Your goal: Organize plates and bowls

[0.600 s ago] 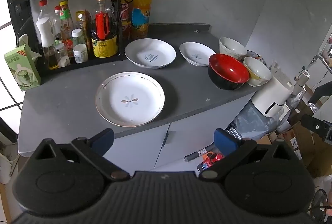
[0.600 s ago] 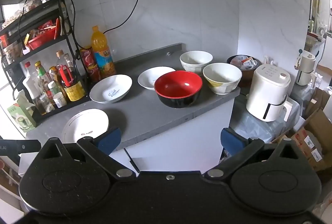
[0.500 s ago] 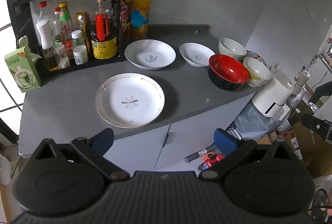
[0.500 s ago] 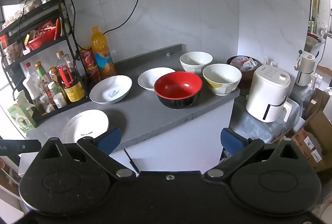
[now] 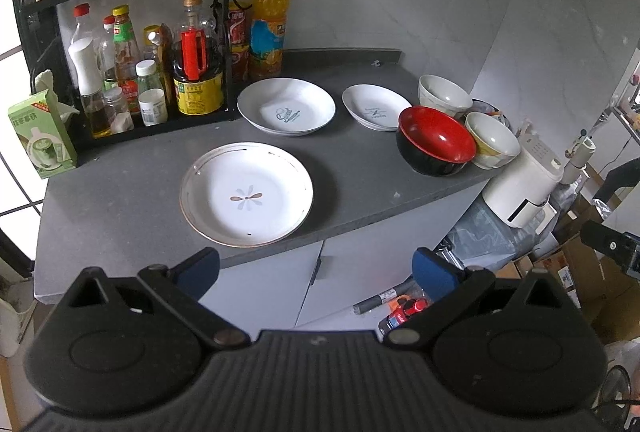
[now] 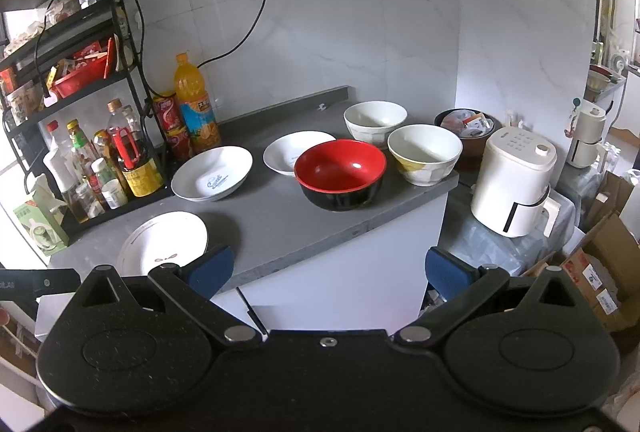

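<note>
Step in hand, judged: approach, before any pickup; nothing stacked yet.

Left gripper (image 5: 316, 266): jaws spread wide, holding nothing, off the front edge of the grey stone countertop (image 5: 120, 191). Right gripper (image 6: 326, 270): jaws likewise apart and empty, also short of that edge.

Landmark: glossy red-and-black round bowl (image 6: 340, 173), near the countertop's right front corner.
- Just right of it: cream ceramic bowl with a yellow patch (image 6: 425, 153), close beside, contact not discernible.
- Behind it: plain white ceramic bowl (image 6: 375, 119).
- Behind-left, partly hidden by its rim: small shallow white dish (image 6: 292, 151).
- Further left: wide shallow white dish with blue print (image 6: 212, 172).
- Far left, nearest the front edge: flat white plate with gold rim and flower motif (image 5: 246, 193).

Next move, judged: advance over the edge, lower open jaws across one rim, close, lift, nest like with like.
</note>
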